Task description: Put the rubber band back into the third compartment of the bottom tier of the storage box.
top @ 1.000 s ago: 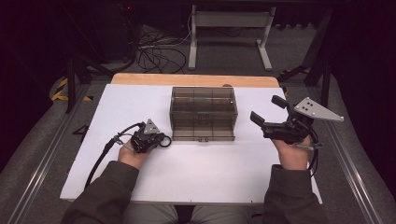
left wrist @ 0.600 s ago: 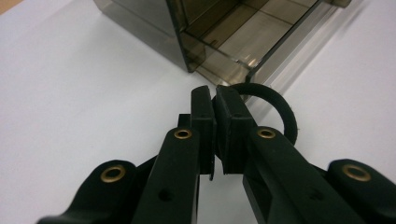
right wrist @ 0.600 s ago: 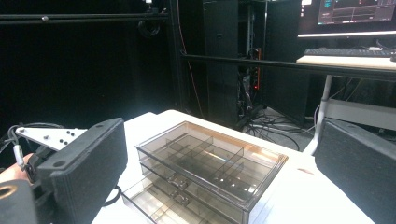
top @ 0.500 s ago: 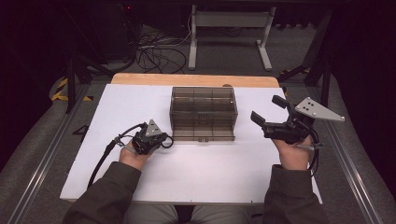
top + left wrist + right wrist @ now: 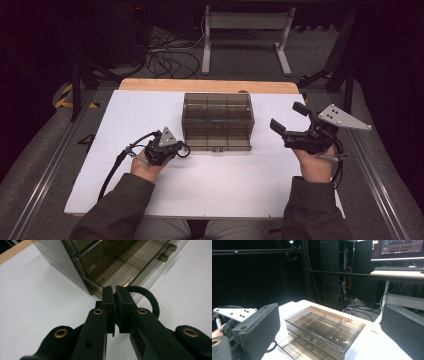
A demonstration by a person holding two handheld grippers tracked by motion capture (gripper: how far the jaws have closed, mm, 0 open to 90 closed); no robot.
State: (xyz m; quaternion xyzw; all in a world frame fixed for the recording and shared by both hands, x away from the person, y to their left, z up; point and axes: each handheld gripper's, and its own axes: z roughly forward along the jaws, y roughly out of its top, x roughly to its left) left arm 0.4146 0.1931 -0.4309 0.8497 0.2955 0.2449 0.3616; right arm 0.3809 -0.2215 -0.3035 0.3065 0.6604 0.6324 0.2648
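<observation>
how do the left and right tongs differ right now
The left tongs are shut, jaws pressed together near the front left corner of the smoky plastic drawer box, with a black ring behind them. The right tongs stand wide open, with nothing between the jaws, off to the box's right. The left sit low by the white tabletop; the right appear raised above it. Both point toward the box.

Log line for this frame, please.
left gripper: shut on black ring | right gripper: open | drawer box: bottom drawer slightly open

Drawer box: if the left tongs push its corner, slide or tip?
Drawer box likely slides: low, wide, flat on the smooth white table. Thin clear plastic suggests it is light. The bottom drawer, slightly out, may shift.
</observation>
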